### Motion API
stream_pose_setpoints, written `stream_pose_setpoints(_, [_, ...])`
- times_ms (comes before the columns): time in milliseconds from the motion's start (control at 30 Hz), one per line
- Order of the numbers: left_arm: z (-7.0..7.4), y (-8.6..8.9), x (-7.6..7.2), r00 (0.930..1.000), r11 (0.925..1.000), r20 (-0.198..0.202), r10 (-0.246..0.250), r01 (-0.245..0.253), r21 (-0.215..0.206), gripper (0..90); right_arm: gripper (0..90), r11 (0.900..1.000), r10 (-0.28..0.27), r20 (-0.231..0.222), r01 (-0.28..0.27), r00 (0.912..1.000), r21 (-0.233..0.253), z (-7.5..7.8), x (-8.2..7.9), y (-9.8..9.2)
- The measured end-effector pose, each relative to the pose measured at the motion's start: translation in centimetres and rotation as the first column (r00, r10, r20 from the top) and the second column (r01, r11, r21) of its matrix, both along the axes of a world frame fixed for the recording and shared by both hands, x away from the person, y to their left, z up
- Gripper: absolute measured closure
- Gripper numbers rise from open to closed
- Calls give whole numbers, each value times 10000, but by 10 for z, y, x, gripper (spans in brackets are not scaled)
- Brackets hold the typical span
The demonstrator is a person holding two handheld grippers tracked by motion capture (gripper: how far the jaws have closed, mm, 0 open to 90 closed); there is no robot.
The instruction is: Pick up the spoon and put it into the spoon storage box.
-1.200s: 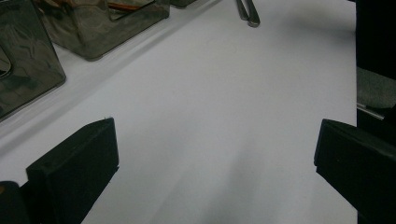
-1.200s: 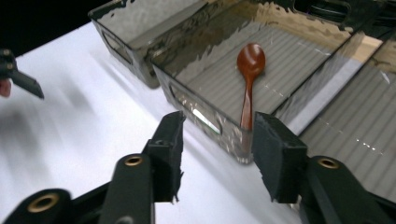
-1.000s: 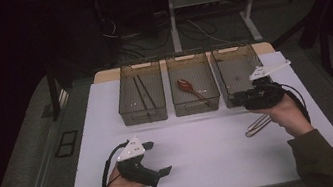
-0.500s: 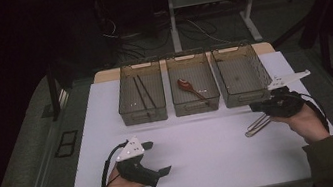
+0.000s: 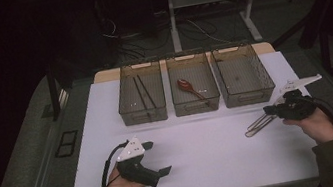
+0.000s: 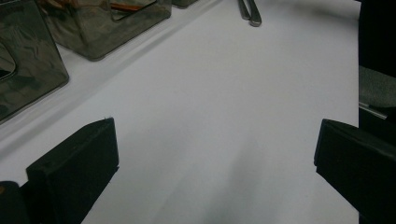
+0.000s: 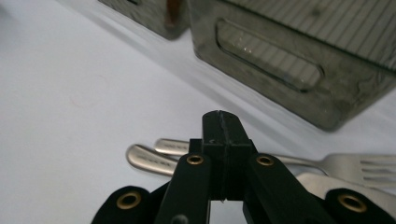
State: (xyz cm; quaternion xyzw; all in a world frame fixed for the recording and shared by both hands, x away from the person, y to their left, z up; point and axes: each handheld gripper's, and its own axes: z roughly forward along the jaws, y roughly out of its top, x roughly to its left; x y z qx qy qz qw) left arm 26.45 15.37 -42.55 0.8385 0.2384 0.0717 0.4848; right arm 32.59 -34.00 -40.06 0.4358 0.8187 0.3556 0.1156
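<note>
Two or three pieces of metal cutlery (image 5: 259, 123) lie together on the white table, right of centre. In the right gripper view a fork (image 7: 359, 169) and two rounded handles (image 7: 148, 158) rest just beyond my jaws. My right gripper (image 5: 267, 110) sits at the cutlery's right end, its jaws pressed together with nothing between them (image 7: 221, 128). Near the front left edge, my left gripper (image 5: 158, 158) rests wide open over bare table (image 6: 215, 154).
Three clear bins stand in a row at the back. The left bin (image 5: 129, 113) holds dark chopsticks, the middle bin (image 5: 180, 106) a reddish spoon (image 5: 187, 86), and the right bin (image 5: 266, 89) looks empty. The table's right edge (image 5: 302, 102) is close to my right hand.
My right gripper has drawn back from the front of the right bin, moving right and toward me, to the cutlery's end. The left gripper has stayed still.
</note>
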Motion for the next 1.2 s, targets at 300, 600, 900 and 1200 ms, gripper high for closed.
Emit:
stream_pose_setpoints(300, [-1, 0, 0, 10000, 10000, -5, -10, 10, 17, 0, 900, 9971, -483, -465, 454, 9978, -616, -21, 13, -10])
stream_pose_setpoints(600, [-1, -1, 0, 10000, 10000, -13, -18, 18, 34, 0, 900, 9922, -935, -702, 871, 9931, -896, -33, 24, -17])
stream_pose_setpoints(900, [-2, -1, 1, 10000, 10000, -26, -37, 37, 71, 0, 900, 9895, -950, -728, 862, 9928, -1162, -39, 29, -17])
stream_pose_setpoints(1200, [-2, -1, 0, 10000, 9999, -43, -53, 53, 86, 0, 900, 9889, -849, -911, 728, 9922, -1292, -39, 28, -16])
